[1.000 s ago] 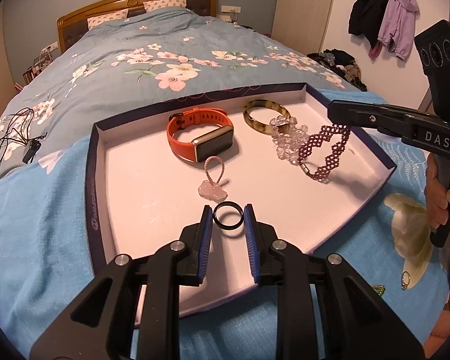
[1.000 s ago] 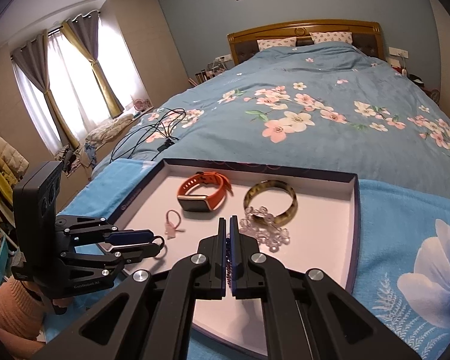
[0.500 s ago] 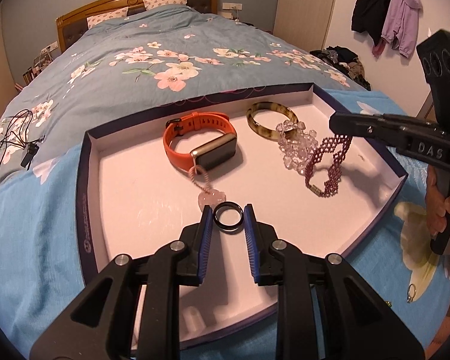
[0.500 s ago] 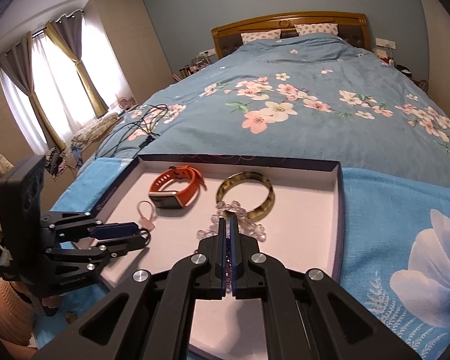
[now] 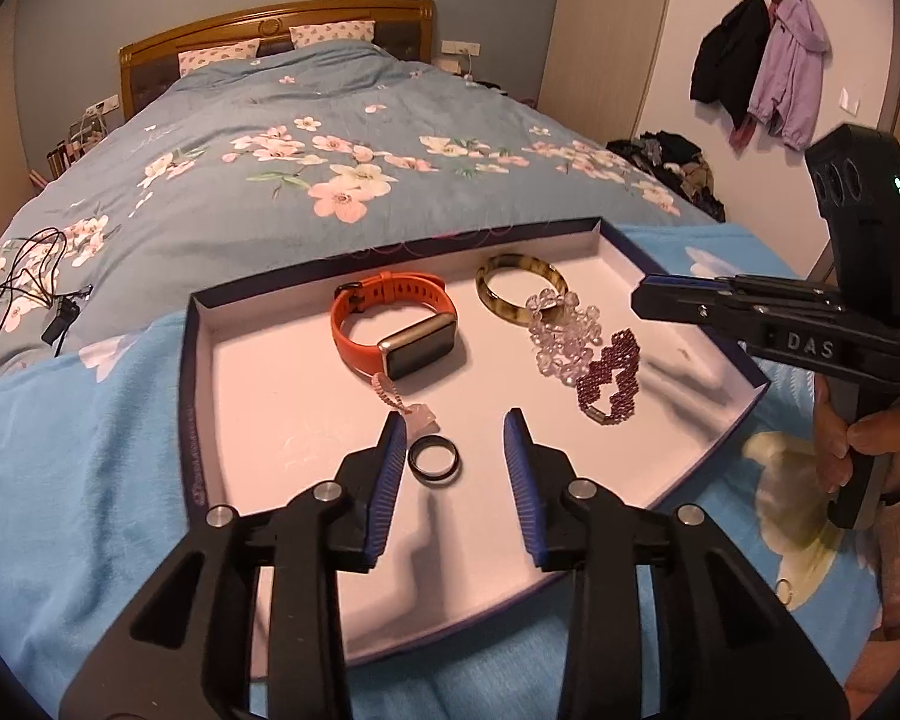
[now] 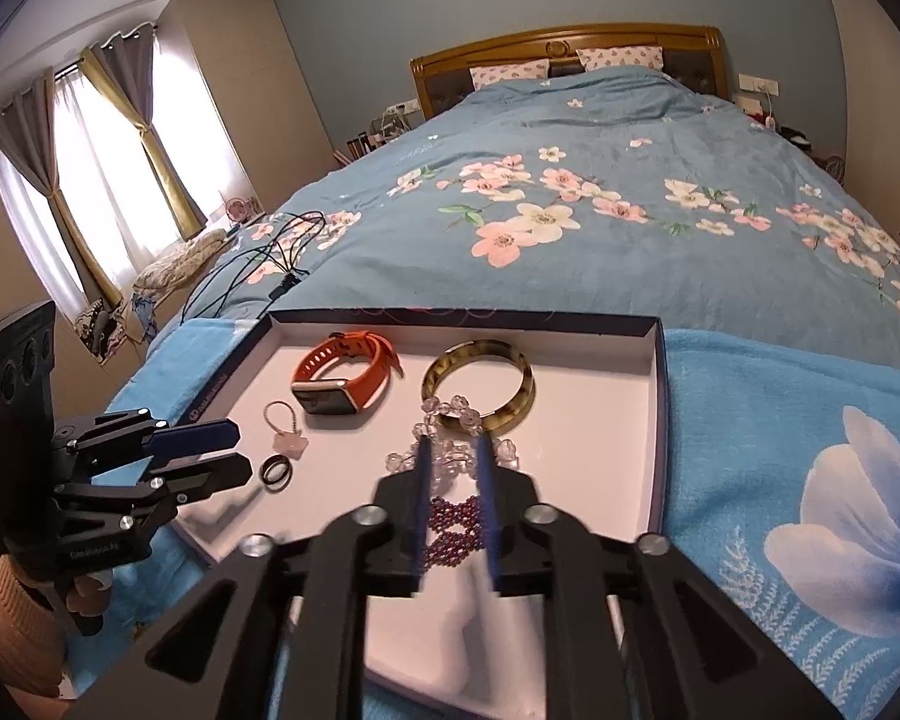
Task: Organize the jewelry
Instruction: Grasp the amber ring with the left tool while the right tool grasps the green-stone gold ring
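A shallow white tray [image 5: 270, 372] with a dark blue rim lies on the bed. In it lie an orange smartwatch [image 5: 393, 330], a tortoiseshell bangle [image 5: 519, 288], a clear bead bracelet [image 5: 564, 339], a maroon bead bracelet [image 5: 609, 381], a pink charm on a loop [image 5: 417, 417] and a black ring [image 5: 433, 461]. My left gripper [image 5: 455, 438] is open, the black ring lying on the tray between its fingers. My right gripper [image 6: 455, 468] is open above the maroon bracelet [image 6: 453, 525], which lies on the tray.
The tray [image 6: 618, 384] rests on a light blue towel [image 6: 780, 450] over a floral duvet. Black cables [image 5: 24, 294] lie on the bed at the left. A small ring [image 5: 783, 588] lies on the towel right of the tray. Coats hang on the wall at right.
My left gripper has opened and let the black ring down onto the tray. My right gripper has opened and released the maroon bracelet, which now lies in the tray.
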Tool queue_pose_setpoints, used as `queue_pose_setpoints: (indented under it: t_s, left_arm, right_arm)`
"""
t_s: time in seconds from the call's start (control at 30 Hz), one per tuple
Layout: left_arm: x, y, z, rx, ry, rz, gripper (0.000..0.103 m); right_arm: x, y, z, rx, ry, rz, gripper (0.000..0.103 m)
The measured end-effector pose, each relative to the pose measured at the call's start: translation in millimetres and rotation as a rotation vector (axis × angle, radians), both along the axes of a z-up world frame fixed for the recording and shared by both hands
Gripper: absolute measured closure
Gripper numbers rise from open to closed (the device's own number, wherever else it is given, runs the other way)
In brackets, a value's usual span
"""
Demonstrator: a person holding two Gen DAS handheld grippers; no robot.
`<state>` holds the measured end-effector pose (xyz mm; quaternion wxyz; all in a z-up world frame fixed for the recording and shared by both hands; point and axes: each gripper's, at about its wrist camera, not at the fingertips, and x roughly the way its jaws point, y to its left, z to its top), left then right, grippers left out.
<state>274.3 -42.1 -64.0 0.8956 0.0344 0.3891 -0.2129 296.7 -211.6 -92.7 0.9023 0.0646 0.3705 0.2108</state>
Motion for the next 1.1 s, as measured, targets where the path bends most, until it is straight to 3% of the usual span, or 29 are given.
queue_pose_setpoints:
  t_s: [0.43,0.8,1.1]
  left_arm:
    - [-74,35,33,-0.041,-0.105,0.012,0.06]
    - [-129,57,7,-0.025,-0.055,0.008,0.058]
    - [-154,49,-14,0.018,-0.017,-0.036,0.057]
  right_arm:
    - [-75,8,26,-0.038,-0.089,0.113,0.07]
    - [-121,16,-6,-0.09,-0.02,0.15,0.067]
    - [-144,22,-23,-0.09,0.03,0.172,0.067]
